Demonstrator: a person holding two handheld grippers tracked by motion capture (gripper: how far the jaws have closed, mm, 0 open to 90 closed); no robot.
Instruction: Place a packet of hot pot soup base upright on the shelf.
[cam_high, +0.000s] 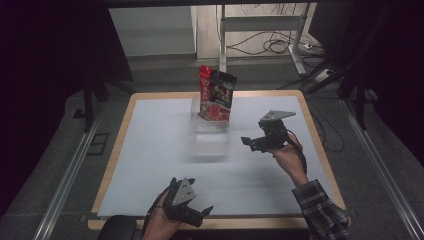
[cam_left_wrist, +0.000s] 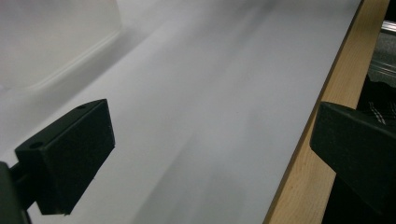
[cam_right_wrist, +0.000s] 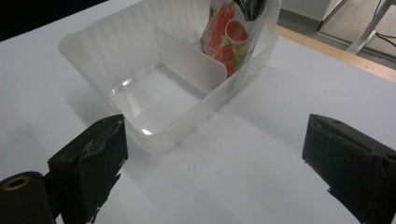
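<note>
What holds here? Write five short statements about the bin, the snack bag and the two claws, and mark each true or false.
1. The snack bag stands in the far compartment of the clear bin. True.
2. The bin's near compartment holds a second bag. False: it is empty.
3. The right claw is shut on the bin's rim. False: its jaws stand wide apart, short of the bin and touching nothing.
4. The left claw is open near the table's front edge. True.
5. The bin has no divider. False: a divider splits it in two.
</note>
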